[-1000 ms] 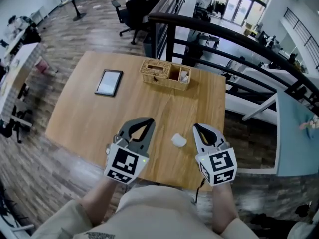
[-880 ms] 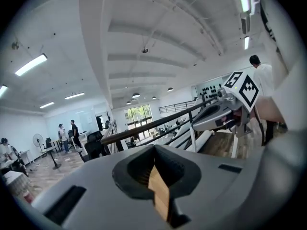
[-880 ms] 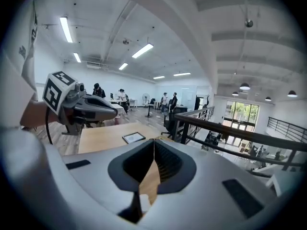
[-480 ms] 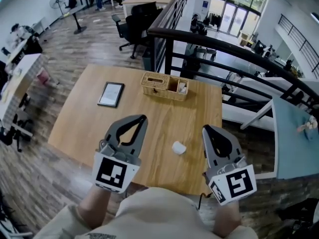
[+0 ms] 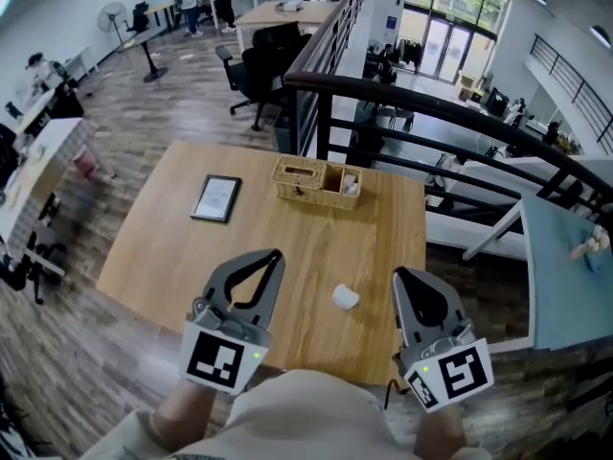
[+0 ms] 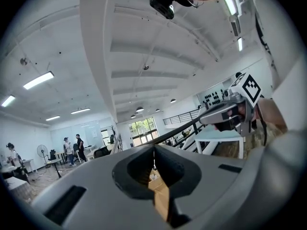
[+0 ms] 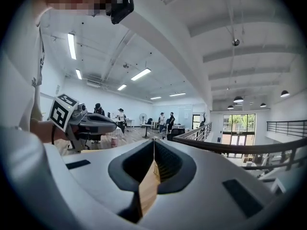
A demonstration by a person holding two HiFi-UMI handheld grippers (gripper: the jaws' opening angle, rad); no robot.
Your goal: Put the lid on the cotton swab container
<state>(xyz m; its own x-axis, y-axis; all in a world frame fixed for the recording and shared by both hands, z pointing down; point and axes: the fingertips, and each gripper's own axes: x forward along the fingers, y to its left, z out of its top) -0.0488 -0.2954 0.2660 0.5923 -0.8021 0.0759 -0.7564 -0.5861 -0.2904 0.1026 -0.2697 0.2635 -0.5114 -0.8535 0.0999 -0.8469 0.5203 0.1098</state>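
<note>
A small white round piece point(image 5: 345, 298) lies on the wooden table point(image 5: 172, 257) near its front edge; whether it is the lid or the swab container I cannot tell. My left gripper point(image 5: 276, 255) hovers to its left and my right gripper point(image 5: 400, 274) to its right, both apart from it. Each gripper's jaws are pressed together with nothing between them, as the left gripper point(image 6: 154, 147) and right gripper point(image 7: 154, 141) show in their own views. Both cameras point up and out over the room, so the white piece is out of their sight.
A wicker basket point(image 5: 317, 180) with compartments stands at the table's far edge and a tablet point(image 5: 216, 197) lies at far left. A black railing point(image 5: 450, 94) runs behind the table. A pale blue table point(image 5: 565, 266) is at right.
Both grippers have drawn back toward my body and spread apart; the right one moved right, away from the white piece. In the last half second they barely moved.
</note>
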